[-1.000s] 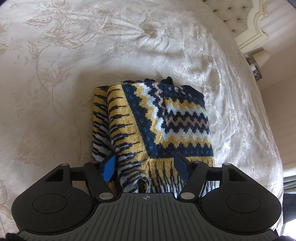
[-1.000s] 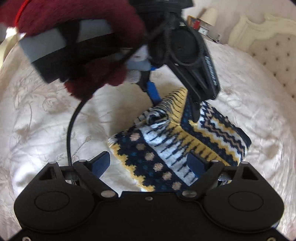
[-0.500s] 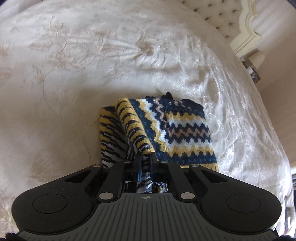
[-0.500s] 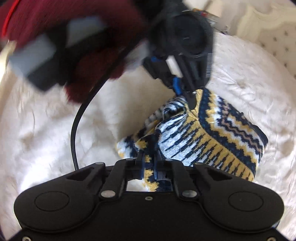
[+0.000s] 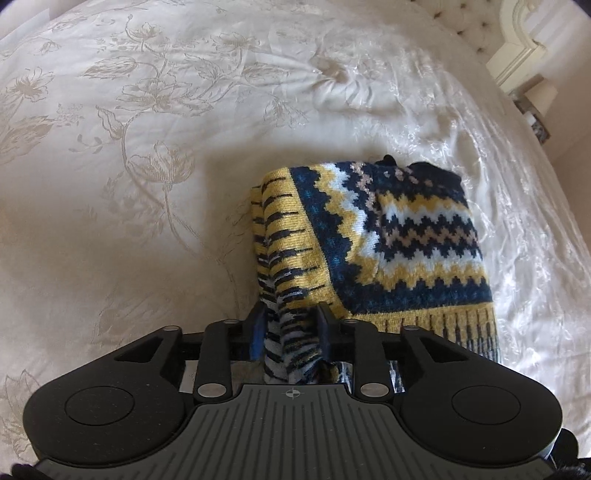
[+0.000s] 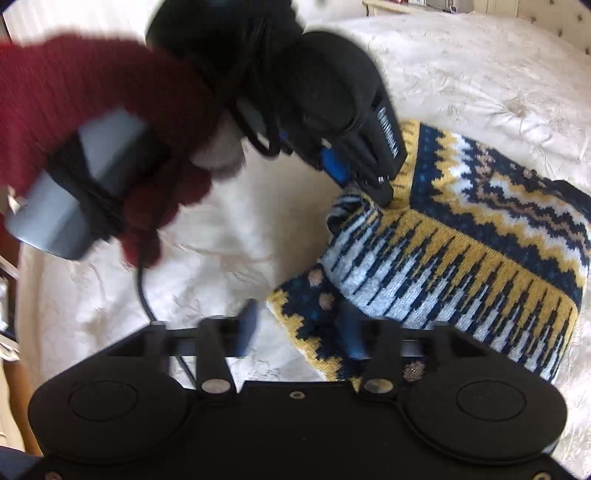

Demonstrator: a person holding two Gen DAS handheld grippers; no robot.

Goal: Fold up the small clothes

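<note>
A knitted sweater [image 5: 391, 240] in navy, yellow and white zigzags lies folded on a cream bed. My left gripper [image 5: 290, 325] has its jaws partly apart with a bunched fold of the sweater's striped edge between them. In the right wrist view the left gripper [image 6: 365, 177] touches the sweater [image 6: 480, 236] at its near corner. My right gripper [image 6: 299, 325] is open, its fingers astride the sweater's dotted lower corner, the fabric lying loose between them.
The floral cream bedspread [image 5: 155, 155] surrounds the sweater. A tufted headboard [image 5: 480, 26] and a nightstand with a lamp [image 5: 539, 99] stand at the far right. A red-gloved hand [image 6: 96, 122] holds the left gripper's handle, with a black cable hanging.
Both grippers were shut on the sweater's edge half a second ago; now the right one has opened and the left jaws have parted a little. The folded flap has come down onto the sweater.
</note>
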